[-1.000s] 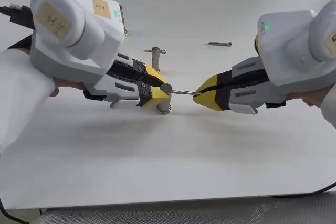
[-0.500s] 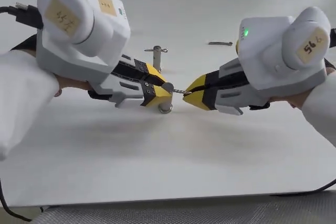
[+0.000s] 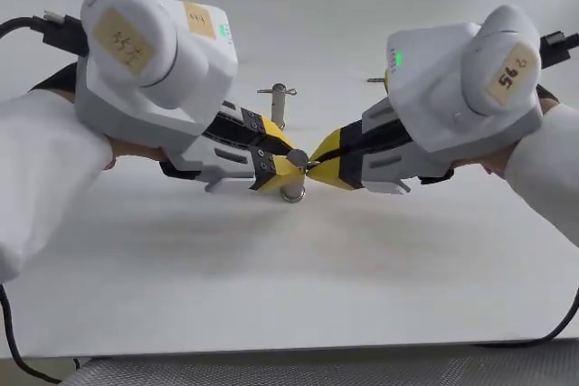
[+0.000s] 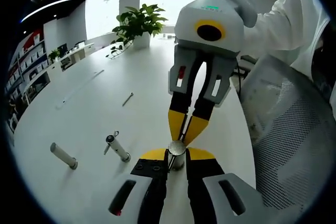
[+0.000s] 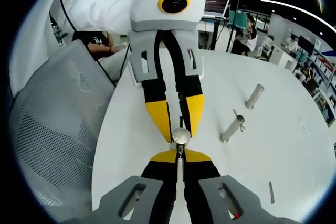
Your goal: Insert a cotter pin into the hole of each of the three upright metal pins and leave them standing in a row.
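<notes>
The left hand-held gripper clamps the metal pin upright on the counter; the right hand-held gripper, pinched on the cotter pin, has closed right up to that pin, so insertion looks nearly complete.

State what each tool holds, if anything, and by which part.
Left tool: the upright metal pin, gripped near its top. Right tool: a cotter pin, held by the end away from that pin.
</notes>
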Demonstrator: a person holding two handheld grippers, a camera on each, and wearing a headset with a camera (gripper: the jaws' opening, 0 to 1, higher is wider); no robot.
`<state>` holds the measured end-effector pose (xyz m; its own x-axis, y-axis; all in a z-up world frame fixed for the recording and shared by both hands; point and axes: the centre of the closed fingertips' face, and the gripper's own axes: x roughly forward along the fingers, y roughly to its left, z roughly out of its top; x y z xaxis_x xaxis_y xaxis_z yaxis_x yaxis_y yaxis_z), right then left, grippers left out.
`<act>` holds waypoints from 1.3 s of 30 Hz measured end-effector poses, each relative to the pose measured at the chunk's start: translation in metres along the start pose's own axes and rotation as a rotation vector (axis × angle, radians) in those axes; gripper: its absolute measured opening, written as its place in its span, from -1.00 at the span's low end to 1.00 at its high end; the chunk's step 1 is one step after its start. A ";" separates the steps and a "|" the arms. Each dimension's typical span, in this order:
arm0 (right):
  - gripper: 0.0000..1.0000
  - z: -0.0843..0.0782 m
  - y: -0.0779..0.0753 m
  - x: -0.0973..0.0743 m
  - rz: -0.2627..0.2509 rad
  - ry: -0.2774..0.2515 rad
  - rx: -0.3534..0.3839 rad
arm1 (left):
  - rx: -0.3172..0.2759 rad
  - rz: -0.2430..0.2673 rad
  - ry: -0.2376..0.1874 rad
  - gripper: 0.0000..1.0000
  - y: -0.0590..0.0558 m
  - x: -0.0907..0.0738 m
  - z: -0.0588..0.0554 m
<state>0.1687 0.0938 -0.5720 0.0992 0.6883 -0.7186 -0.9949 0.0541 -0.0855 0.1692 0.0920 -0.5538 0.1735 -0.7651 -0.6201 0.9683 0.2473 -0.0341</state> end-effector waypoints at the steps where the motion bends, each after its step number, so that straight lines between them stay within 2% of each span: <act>1: -1.00 0.000 -0.001 0.000 0.001 -0.002 0.004 | 0.004 -0.001 0.000 -0.77 0.000 0.000 0.000; 4: -1.00 0.000 -0.003 0.000 -0.003 -0.016 0.022 | 0.097 -0.005 0.010 -0.77 -0.001 0.000 -0.003; 5: -0.93 0.002 -0.003 0.000 -0.004 -0.026 0.032 | 0.070 -0.007 0.013 -0.75 -0.001 0.001 -0.005; 7: -0.81 0.005 -0.002 -0.001 -0.005 -0.046 0.046 | 0.066 -0.012 0.008 -0.59 -0.002 0.000 -0.006; 9: -0.84 0.007 -0.002 -0.002 -0.007 -0.055 0.055 | 0.055 -0.013 -0.007 -0.39 -0.004 -0.002 -0.007; 12: -0.78 0.010 -0.001 -0.001 0.002 -0.077 0.096 | 0.050 -0.006 -0.013 -0.12 -0.004 -0.005 -0.012; 15: -0.74 0.010 -0.002 0.003 0.002 -0.079 0.106 | 0.006 -0.007 -0.035 0.08 -0.004 -0.008 -0.015; 18: -0.69 0.012 0.000 0.006 0.012 -0.094 0.143 | -0.017 -0.014 -0.052 0.35 -0.006 -0.011 -0.016; 21: -0.68 0.013 0.001 0.009 0.015 -0.095 0.155 | -0.064 -0.020 -0.079 0.65 -0.007 -0.013 -0.018; 23: -0.69 0.014 0.001 0.011 0.019 -0.099 0.169 | -0.088 -0.018 -0.086 0.78 -0.006 -0.015 -0.021; 27: -0.72 0.015 0.001 0.013 0.022 -0.104 0.182 | -0.125 -0.018 -0.090 0.88 -0.006 -0.016 -0.027; 31: -0.79 0.017 0.000 0.015 0.024 -0.110 0.178 | -0.137 -0.015 -0.063 0.95 -0.005 -0.016 -0.037; 39: -0.82 0.016 0.000 0.014 0.034 -0.120 0.162 | -0.170 -0.007 -0.066 0.87 0.000 -0.020 -0.041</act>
<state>0.1699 0.1148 -0.5709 0.0718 0.7726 -0.6308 -0.9887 0.1383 0.0569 0.1580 0.1317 -0.5730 0.1839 -0.8031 -0.5668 0.9262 0.3347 -0.1737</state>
